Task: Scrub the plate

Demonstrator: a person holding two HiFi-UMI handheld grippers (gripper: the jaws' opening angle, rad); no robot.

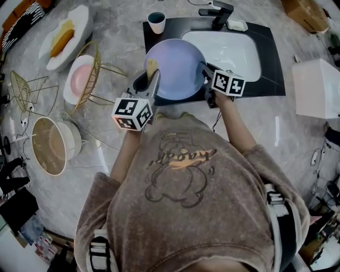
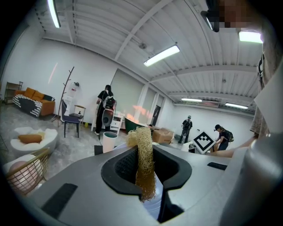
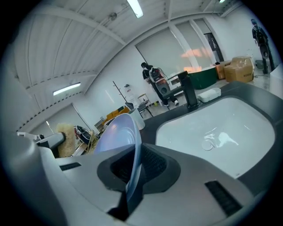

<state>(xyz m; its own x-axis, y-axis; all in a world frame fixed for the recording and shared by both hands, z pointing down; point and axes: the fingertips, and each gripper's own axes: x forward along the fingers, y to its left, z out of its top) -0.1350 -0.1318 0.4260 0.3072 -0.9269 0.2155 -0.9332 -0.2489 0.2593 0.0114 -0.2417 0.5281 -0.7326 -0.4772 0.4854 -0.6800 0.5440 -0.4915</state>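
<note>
A lilac plate (image 1: 175,68) hangs tilted in the air just left of the white sink (image 1: 234,53). My right gripper (image 1: 206,70) is shut on the plate's right rim; in the right gripper view the plate (image 3: 121,137) runs edge-on between the jaws. My left gripper (image 1: 151,74) is shut on a tan loofah scrubber (image 1: 152,66) at the plate's left edge. The left gripper view has the fibrous scrubber (image 2: 143,163) pinched upright between the jaws, with a sliver of the plate (image 2: 154,205) below it.
A dark mat (image 1: 159,32) surrounds the sink, with a black tap (image 1: 222,13), a soap dish (image 1: 237,25) and a teal-lined cup (image 1: 156,22). To the left stand a gold wire rack (image 1: 90,74) holding a pink plate (image 1: 79,79), a white dish (image 1: 79,24) of food and a large bowl (image 1: 49,146).
</note>
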